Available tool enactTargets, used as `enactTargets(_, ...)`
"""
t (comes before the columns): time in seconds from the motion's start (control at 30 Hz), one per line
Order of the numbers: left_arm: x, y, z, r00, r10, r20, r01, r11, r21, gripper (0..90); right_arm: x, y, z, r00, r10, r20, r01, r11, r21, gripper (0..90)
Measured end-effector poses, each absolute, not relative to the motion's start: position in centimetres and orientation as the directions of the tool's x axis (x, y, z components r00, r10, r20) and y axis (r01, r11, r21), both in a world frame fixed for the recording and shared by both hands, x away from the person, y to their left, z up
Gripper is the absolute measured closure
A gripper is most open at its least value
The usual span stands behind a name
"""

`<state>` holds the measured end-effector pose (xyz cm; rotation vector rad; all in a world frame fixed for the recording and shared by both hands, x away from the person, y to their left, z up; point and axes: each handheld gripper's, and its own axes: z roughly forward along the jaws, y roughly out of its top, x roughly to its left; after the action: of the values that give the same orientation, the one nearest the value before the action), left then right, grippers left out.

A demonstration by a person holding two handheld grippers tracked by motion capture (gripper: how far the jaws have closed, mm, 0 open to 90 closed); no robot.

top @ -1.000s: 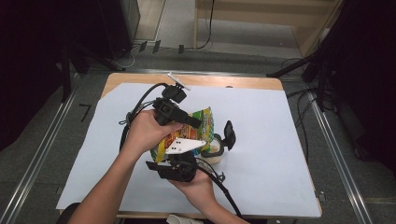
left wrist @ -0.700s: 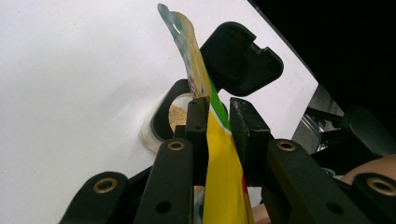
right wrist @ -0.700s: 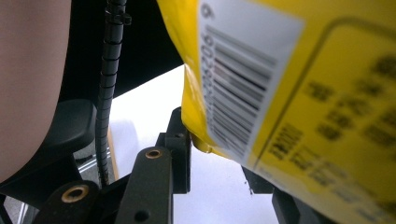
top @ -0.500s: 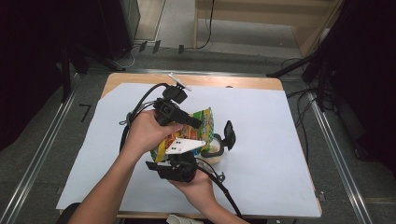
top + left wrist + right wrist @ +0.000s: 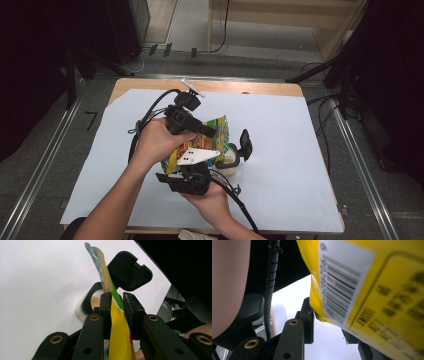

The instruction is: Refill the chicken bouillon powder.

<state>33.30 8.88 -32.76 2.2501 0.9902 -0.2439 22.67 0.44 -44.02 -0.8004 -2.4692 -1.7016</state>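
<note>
A yellow and green snack bag [image 5: 212, 137] is held tilted above the white table sheet, its top edge over a clear container [image 5: 231, 161] with crumbs inside and an open black flip lid [image 5: 245, 141]. My left gripper [image 5: 207, 131] is shut on the bag's upper part; in the left gripper view the bag [image 5: 117, 327] is pinched between the jaws of that gripper [image 5: 115, 302], with the container [image 5: 93, 302] and lid [image 5: 130, 271] beyond. My right gripper [image 5: 192, 167] comes from below. In the right gripper view the bag's barcode corner [image 5: 342, 290] sits between the jaws and hides most of one.
White paper [image 5: 300, 150] covers the wooden table [image 5: 210, 86], with bare sheet to the right and left of the hands. Black cables [image 5: 150, 112] trail from both grippers. Metal rails [image 5: 40, 165] and dark floor surround the table.
</note>
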Motion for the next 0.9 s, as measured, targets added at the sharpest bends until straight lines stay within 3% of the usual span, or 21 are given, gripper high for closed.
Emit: enactTargets(0.9,33.32,8.87,-32.76,0.696,0.593,-0.405,0.712,-0.496,0.497,78.6,22.65,0.46,-43.99,-0.867,0.397,0.300,0.423,0.271,0.865,68.9)
